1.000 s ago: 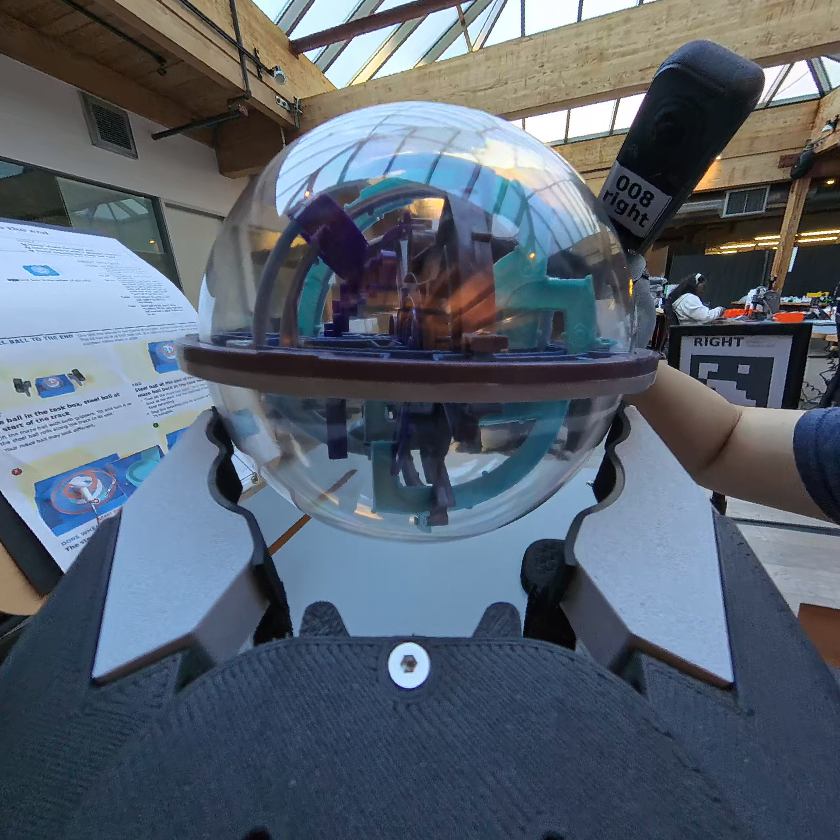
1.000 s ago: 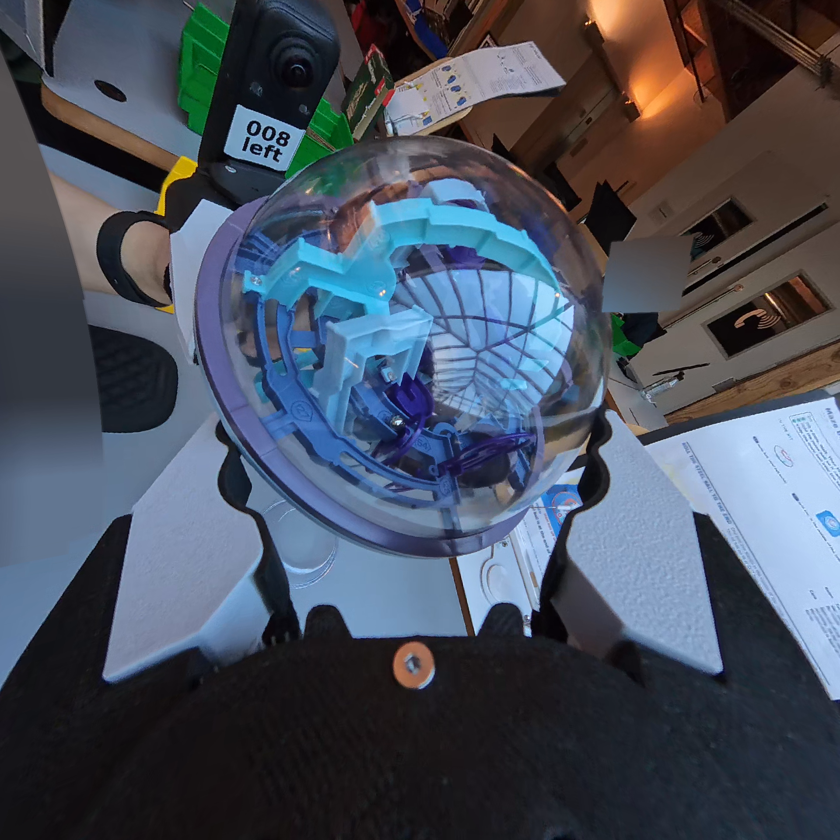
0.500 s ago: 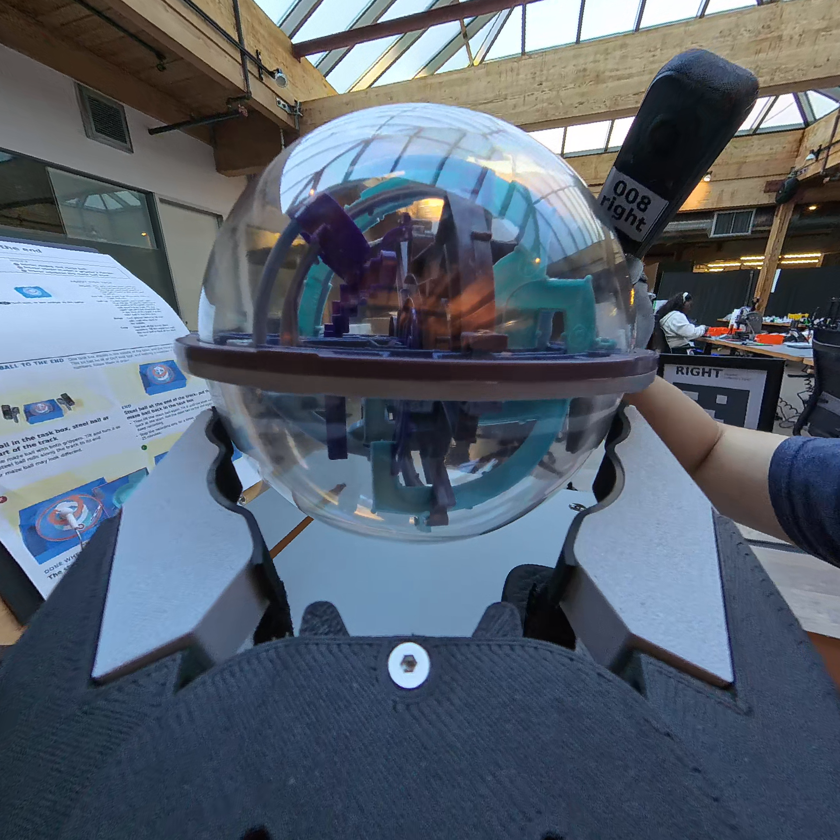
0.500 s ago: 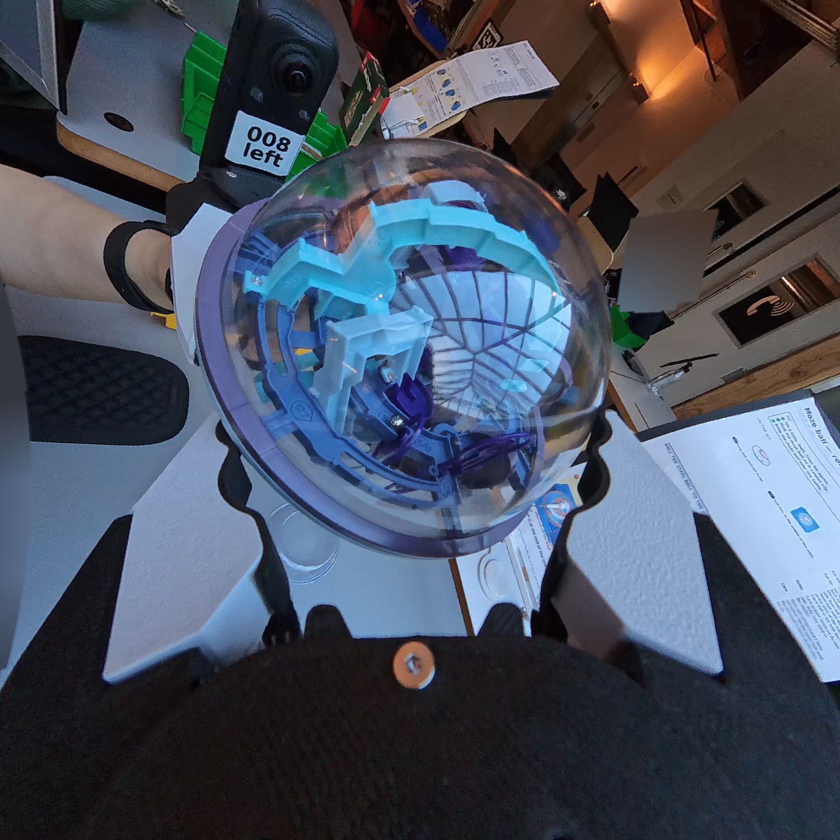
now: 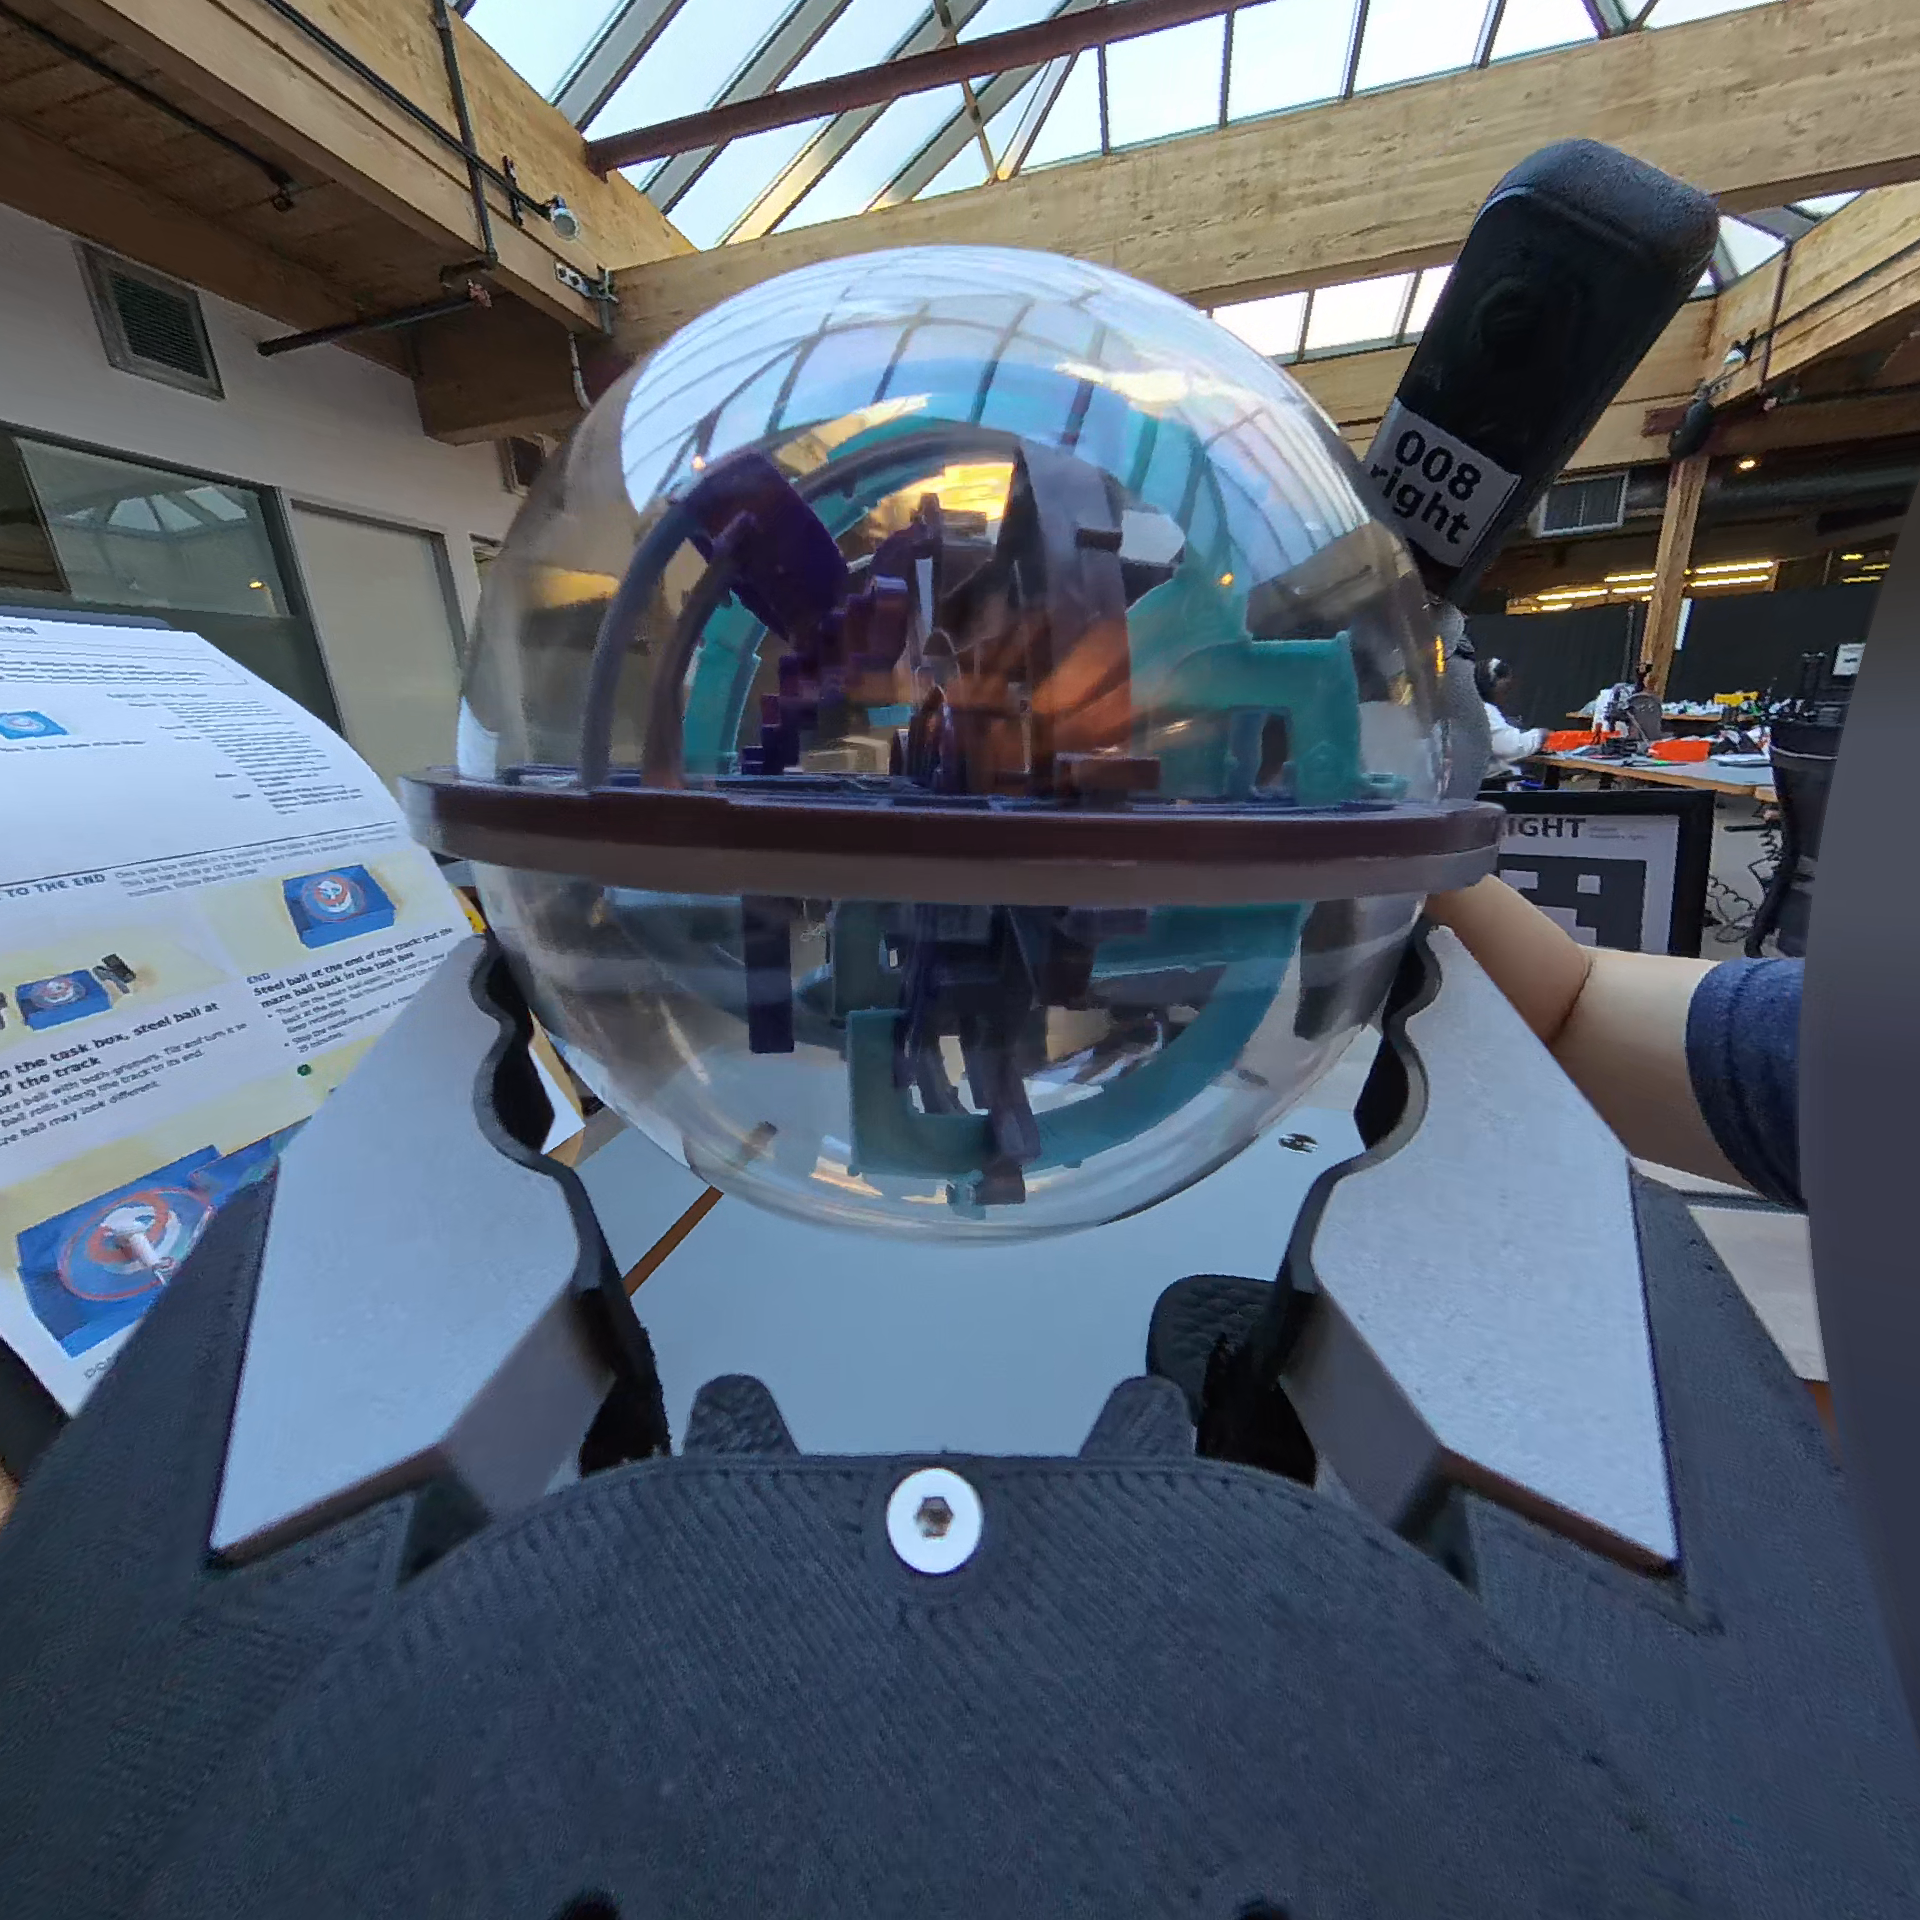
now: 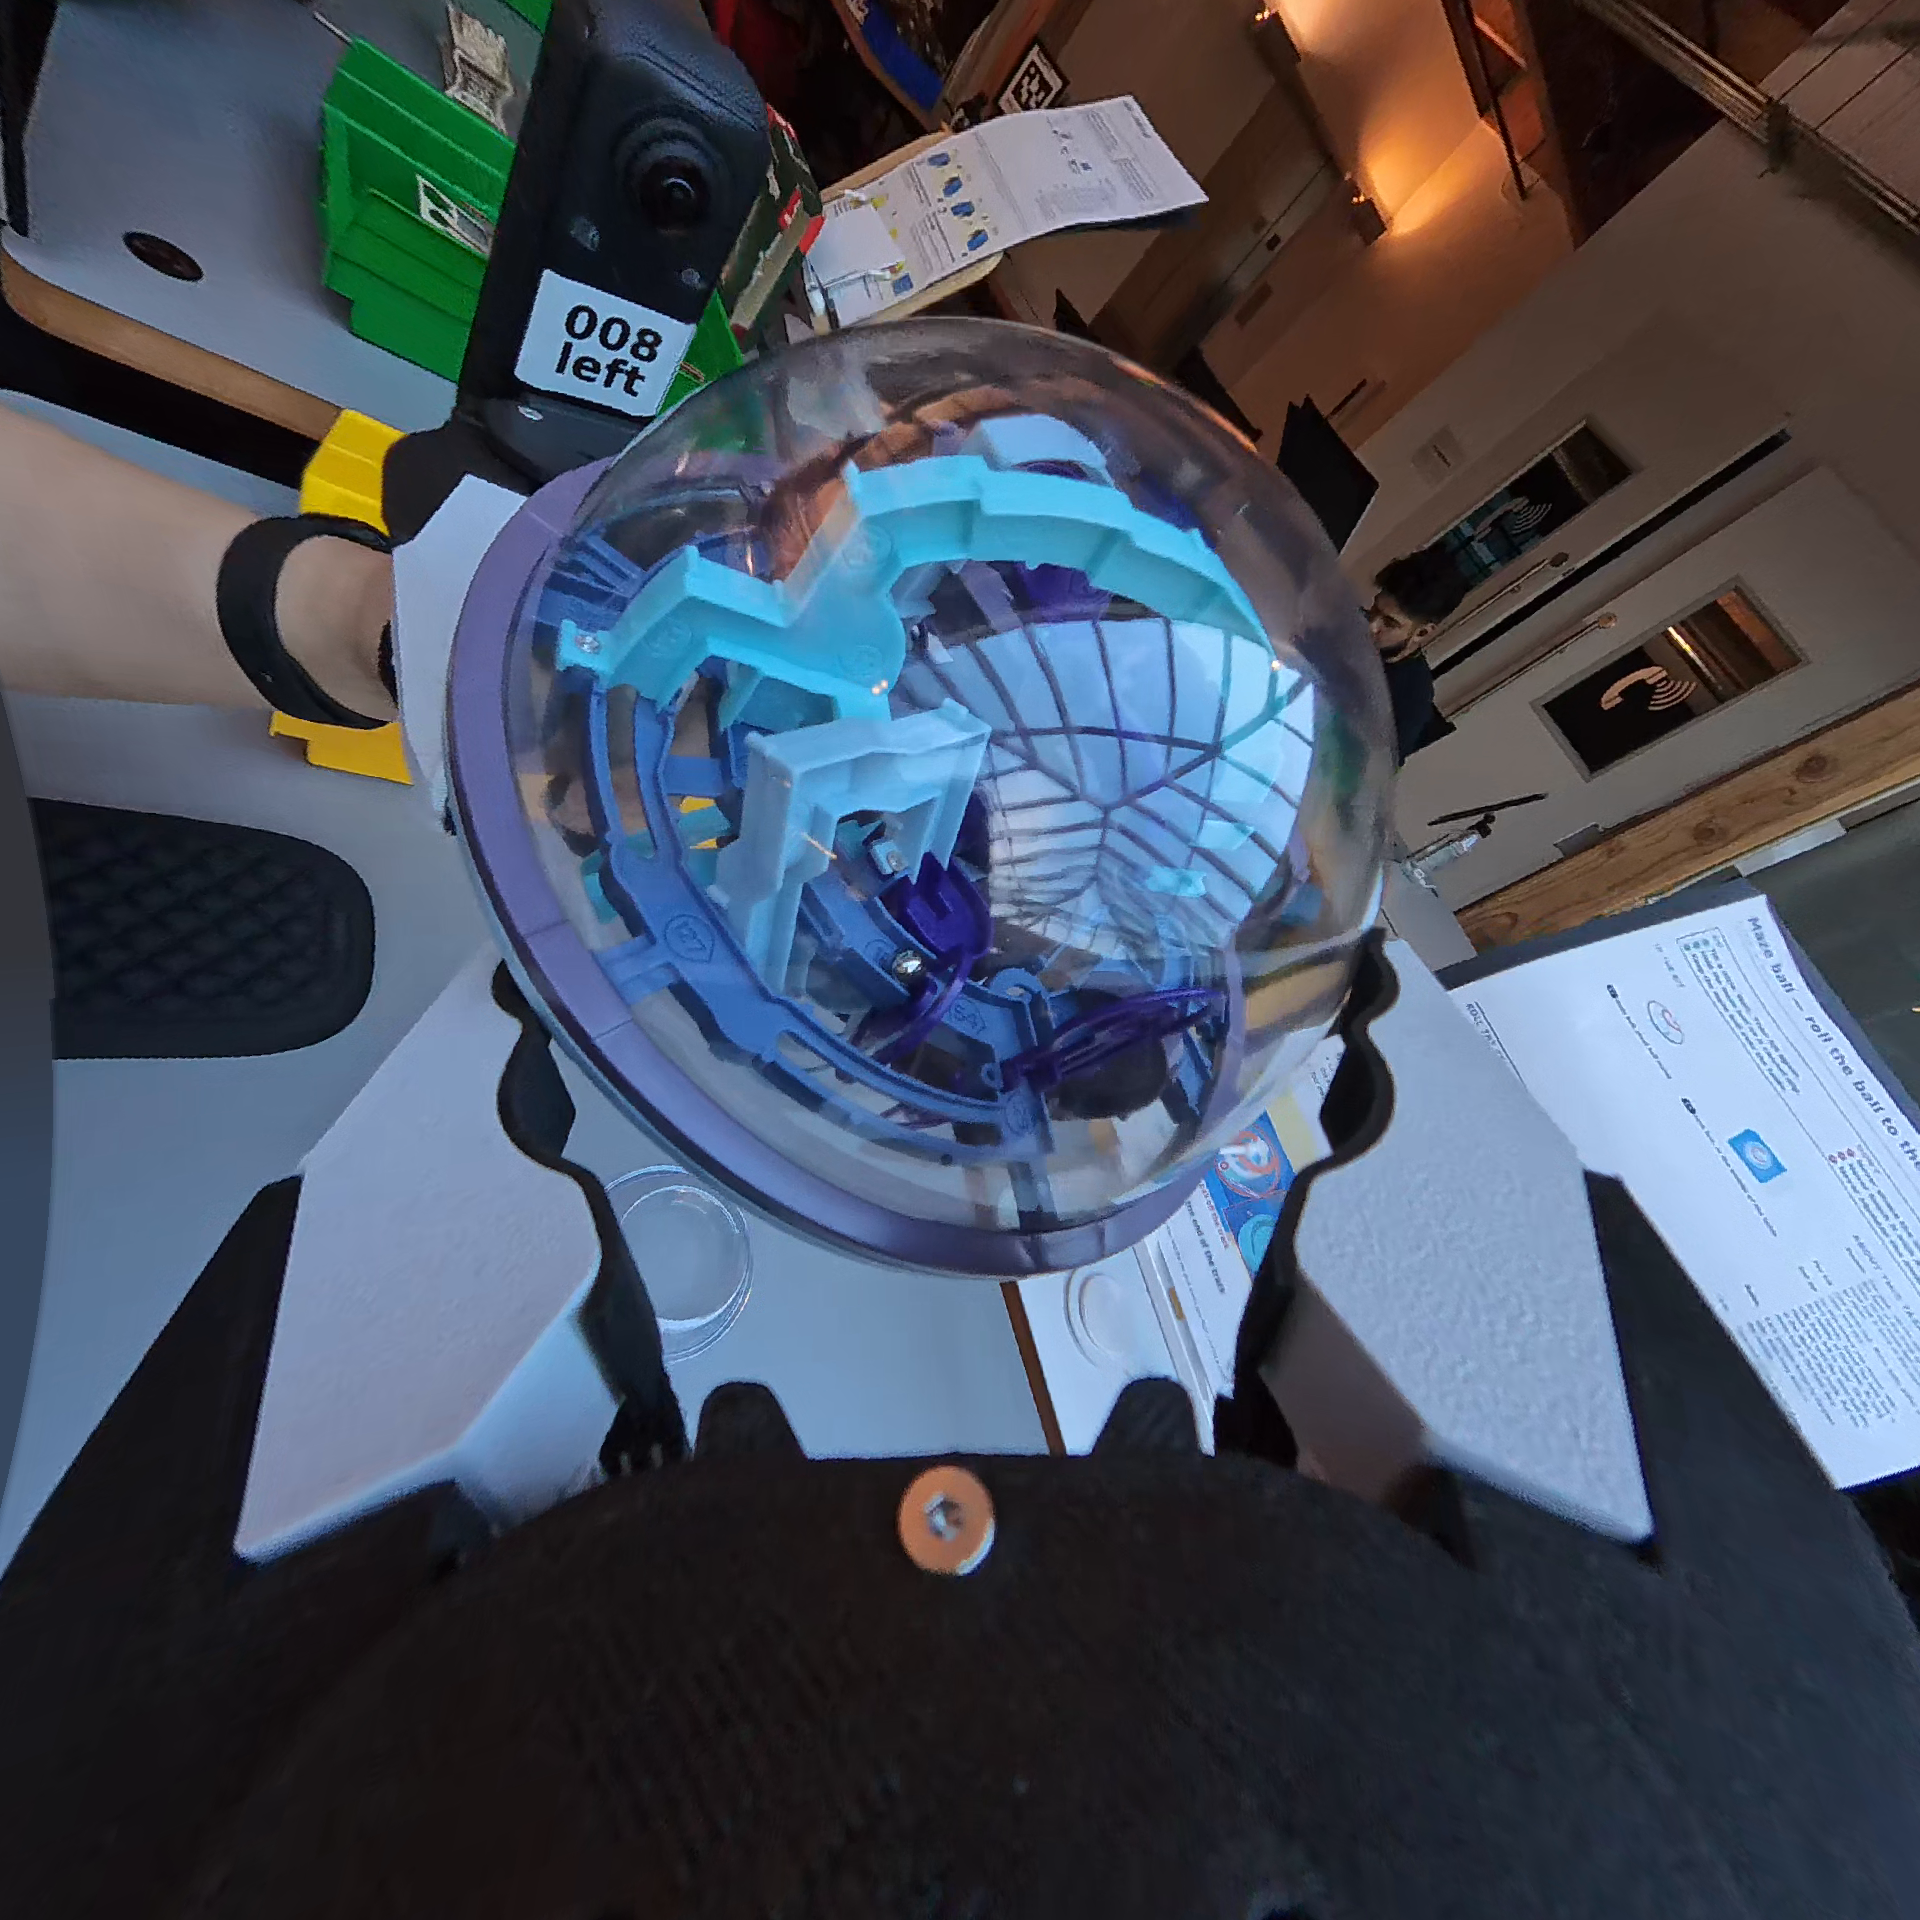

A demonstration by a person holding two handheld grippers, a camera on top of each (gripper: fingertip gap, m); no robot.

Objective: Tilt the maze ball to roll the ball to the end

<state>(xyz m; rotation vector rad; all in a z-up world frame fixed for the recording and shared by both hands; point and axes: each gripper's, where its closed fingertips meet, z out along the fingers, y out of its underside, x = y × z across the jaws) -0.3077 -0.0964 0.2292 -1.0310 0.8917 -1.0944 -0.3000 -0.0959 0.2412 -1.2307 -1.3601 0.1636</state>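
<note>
Held up off the table (image 6: 883, 1361) between two grippers: a clear maze ball (image 5: 940, 727) with a dark band around its middle and teal, purple and blue tracks inside. Left gripper (image 5: 951, 1049) spread wide around the lower half of the sphere, each notched fingertip pressed against the shell just under the band — pinching the maze ball from both sides, band level in the left wrist view. Right gripper (image 6: 935, 1049) likewise spread wide and clamped on the maze ball, one finger (image 6: 436, 1226) at the band's lower left, the other (image 6: 1455, 1195) at the clear dome's lower right; band tilted steeply in the right wrist view, dome facing up and to the right. Small steel ball (image 6: 908, 965) seen through the dome, sitting on a blue track beside a purple piece, near the middle of the maze. Above it a pale grey arch-shaped block, then a light teal curved ramp. Across the sphere, the black camera housing of each gripper visible from the other's view, each bearing a white label. Bare forearm with a dark blue sleeve (image 5: 1745, 1070) at the right of the left wrist view; wrist with a black band (image 6: 281, 623) at the left of the right wrist view. Printed instruction sheet (image 5: 156, 935) propped upright beside the ball. Clear round dish (image 6: 686, 1262) on the table below, green bins (image 6: 405, 208) farther back — skylights and timber beams overhead.
</note>
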